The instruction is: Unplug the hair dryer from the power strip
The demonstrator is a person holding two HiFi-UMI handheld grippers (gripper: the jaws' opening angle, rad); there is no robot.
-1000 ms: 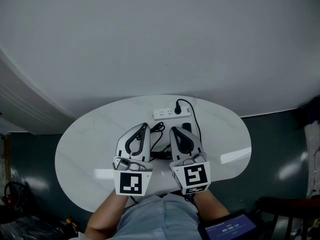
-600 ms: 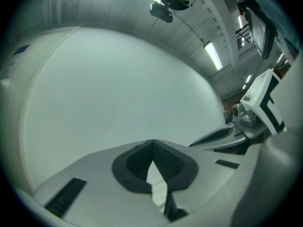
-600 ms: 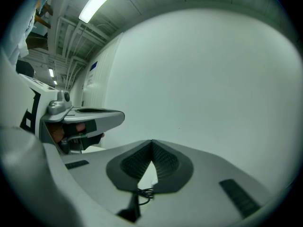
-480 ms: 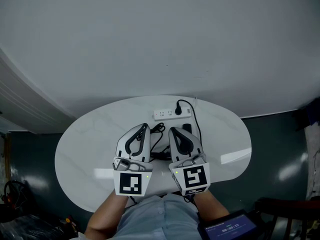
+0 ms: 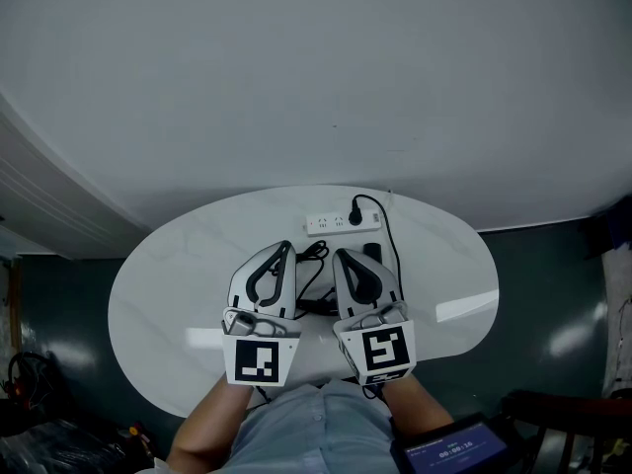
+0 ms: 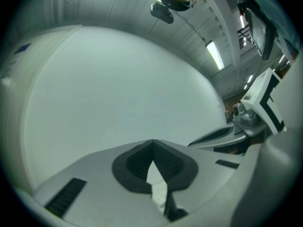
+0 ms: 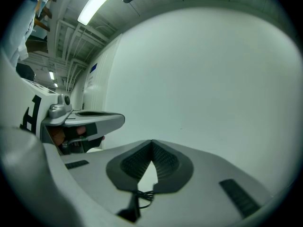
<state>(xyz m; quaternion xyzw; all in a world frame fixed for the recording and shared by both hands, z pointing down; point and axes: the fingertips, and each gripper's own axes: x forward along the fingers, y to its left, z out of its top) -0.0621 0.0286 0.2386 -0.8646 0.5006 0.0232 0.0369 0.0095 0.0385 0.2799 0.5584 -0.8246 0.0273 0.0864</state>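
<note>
A white power strip lies at the far side of the oval white table. A black plug sits in its right end, and a black cord runs from it toward me. The dark hair dryer is mostly hidden behind my right gripper. My left gripper and right gripper rest side by side near the table's front, both shut and holding nothing. Through the left gripper's pads a bit of the strip shows. Below the right gripper's tips I see coiled cord.
A plain grey-white wall rises behind the table. Loops of black cord lie between the two grippers. A dark floor surrounds the table, with a small screen at the lower right. A person's forearms and light shirt fill the bottom edge.
</note>
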